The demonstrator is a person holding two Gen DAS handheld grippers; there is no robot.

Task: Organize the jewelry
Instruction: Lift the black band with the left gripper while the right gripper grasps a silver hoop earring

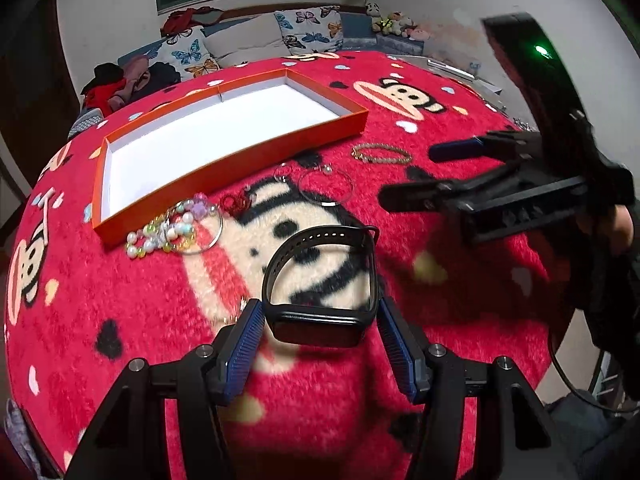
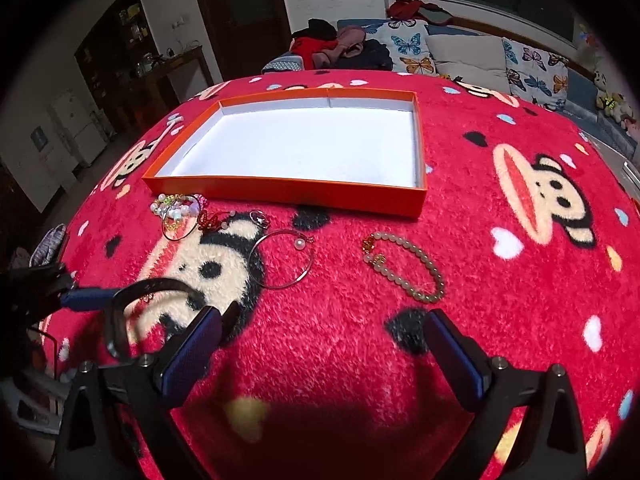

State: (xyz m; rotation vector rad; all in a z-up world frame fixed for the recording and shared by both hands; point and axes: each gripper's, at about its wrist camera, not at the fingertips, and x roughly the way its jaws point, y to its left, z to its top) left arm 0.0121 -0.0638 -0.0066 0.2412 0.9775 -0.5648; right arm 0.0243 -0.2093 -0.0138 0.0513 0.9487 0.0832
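My left gripper point(image 1: 320, 310) is shut on a black smartwatch point(image 1: 316, 330), its blue pads pressing both sides of the watch case while the band loops upward. In the right wrist view the watch band point(image 2: 120, 316) shows at the left edge. My right gripper point(image 2: 324, 348) is open with nothing between its fingers, and it hovers over the red blanket near a pale bead bracelet point(image 2: 404, 268). The left wrist view shows the right gripper point(image 1: 424, 174) at the right. An orange box point(image 1: 240, 164) with a white inside point(image 2: 280, 190) lies empty at the back.
On the blanket in front of the box lie a silver bangle with a pearl point(image 2: 280, 260), a small ring point(image 2: 260, 218), a red ornament point(image 2: 210, 220) and a cluster of pearl and coloured beads point(image 2: 176, 206). A sofa with butterfly cushions point(image 2: 412, 50) stands behind.
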